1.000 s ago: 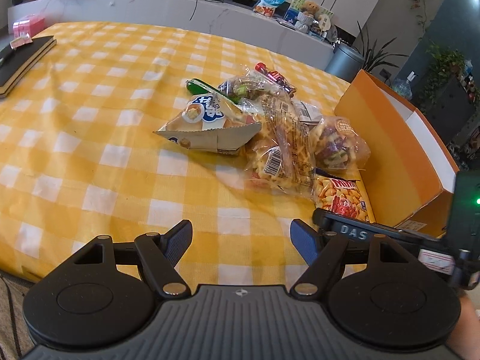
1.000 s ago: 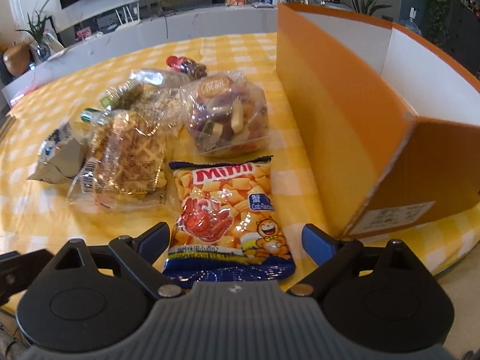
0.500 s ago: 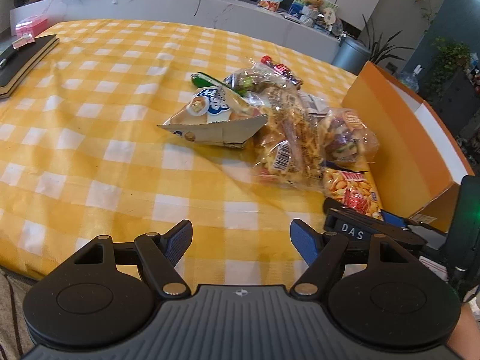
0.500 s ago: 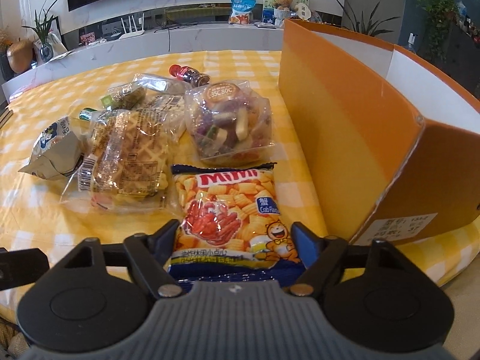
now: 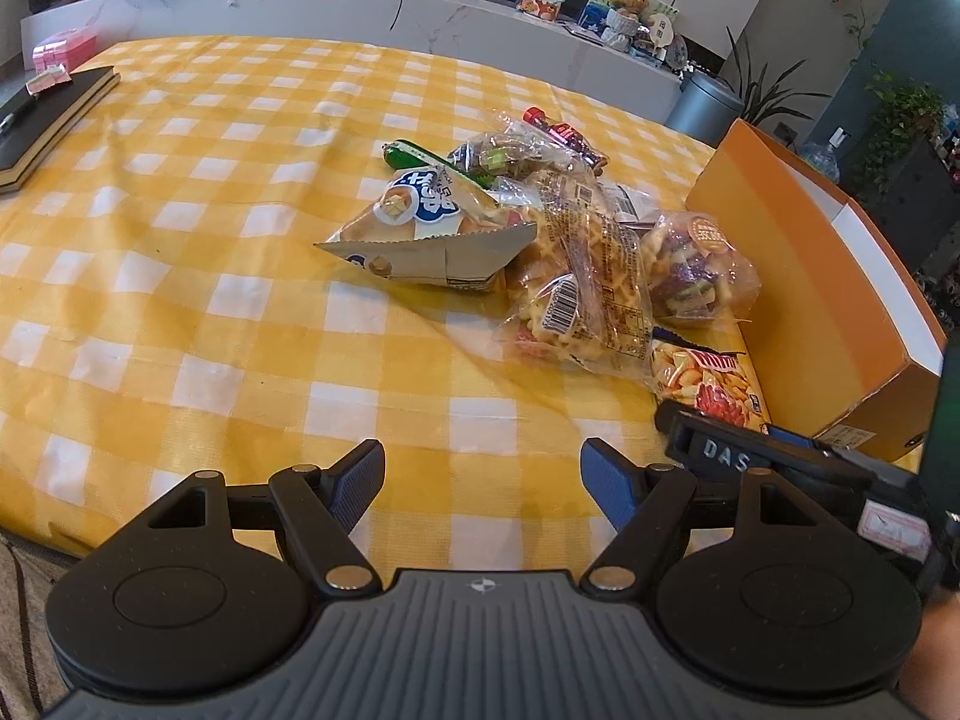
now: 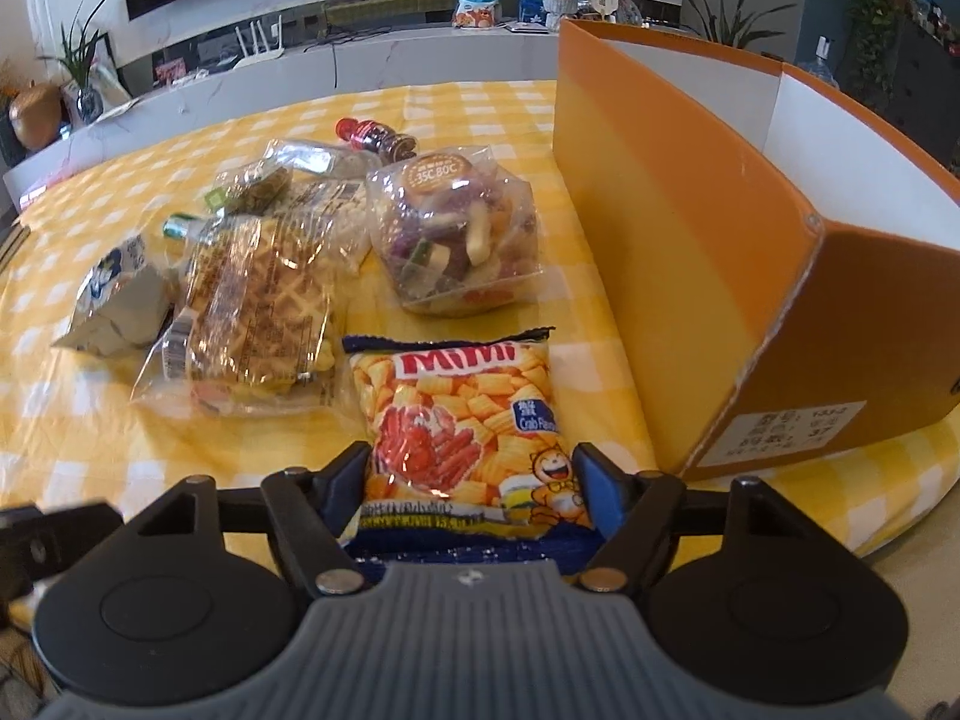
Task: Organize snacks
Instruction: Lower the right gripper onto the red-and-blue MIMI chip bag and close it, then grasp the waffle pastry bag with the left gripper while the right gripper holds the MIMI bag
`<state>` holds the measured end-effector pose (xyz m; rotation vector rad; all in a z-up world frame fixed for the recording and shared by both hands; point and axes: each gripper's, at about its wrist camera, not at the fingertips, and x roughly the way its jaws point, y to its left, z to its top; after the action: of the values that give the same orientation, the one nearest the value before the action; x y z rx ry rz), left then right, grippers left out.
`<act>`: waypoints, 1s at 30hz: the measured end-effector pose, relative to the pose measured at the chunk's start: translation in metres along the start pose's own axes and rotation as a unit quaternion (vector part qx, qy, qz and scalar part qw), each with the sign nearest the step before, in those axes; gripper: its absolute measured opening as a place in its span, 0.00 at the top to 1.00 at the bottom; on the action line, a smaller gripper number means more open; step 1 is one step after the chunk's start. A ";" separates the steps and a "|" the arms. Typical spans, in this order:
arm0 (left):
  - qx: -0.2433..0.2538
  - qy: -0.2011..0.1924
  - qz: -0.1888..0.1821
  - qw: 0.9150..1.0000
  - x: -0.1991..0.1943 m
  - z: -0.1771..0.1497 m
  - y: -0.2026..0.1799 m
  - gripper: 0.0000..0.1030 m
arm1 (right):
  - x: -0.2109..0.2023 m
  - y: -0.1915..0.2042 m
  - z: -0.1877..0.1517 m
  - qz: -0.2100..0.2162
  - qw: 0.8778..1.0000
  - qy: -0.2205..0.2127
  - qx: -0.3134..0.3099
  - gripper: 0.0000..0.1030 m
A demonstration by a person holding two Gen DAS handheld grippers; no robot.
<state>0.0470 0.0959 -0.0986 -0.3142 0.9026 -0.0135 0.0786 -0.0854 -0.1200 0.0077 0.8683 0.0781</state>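
A pile of snacks lies on the yellow checked tablecloth point(image 5: 180, 312). Nearest me is an orange Mimi crab-chip bag point(image 6: 462, 414), also in the left wrist view point(image 5: 708, 378). My right gripper point(image 6: 471, 474) is closing on its near end; both blue pads press its sides and the foil buckles. Left of it lie a clear waffle pack point(image 6: 258, 306) and a grey-white bag point(image 5: 426, 234), with a clear bag of mixed chips point(image 6: 462, 234) behind. An open orange box point(image 6: 690, 228) stands to the right. My left gripper point(image 5: 483, 474) hangs open over bare cloth.
A black notebook point(image 5: 48, 120) and a pink box point(image 5: 63, 51) sit at the table's far left. A small bottle point(image 6: 375, 138) and green-wrapped snacks lie at the back of the pile. The table's front edge runs just below both grippers. A white counter point(image 5: 420, 6) stands behind.
The right jaws have narrowed from wide open onto the Mimi bag, whose near end now bulges between the pads. The left gripper stays open over the same spot.
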 end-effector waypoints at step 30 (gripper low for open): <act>0.142 -0.032 0.083 0.986 -0.001 0.070 -0.085 0.15 | -0.001 -0.028 -0.003 0.051 0.998 -0.028 0.001 0.49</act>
<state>0.1105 0.0339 -0.0340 0.0265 0.8484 0.0221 0.0776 -0.1131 -0.1223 0.0553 0.8119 0.1719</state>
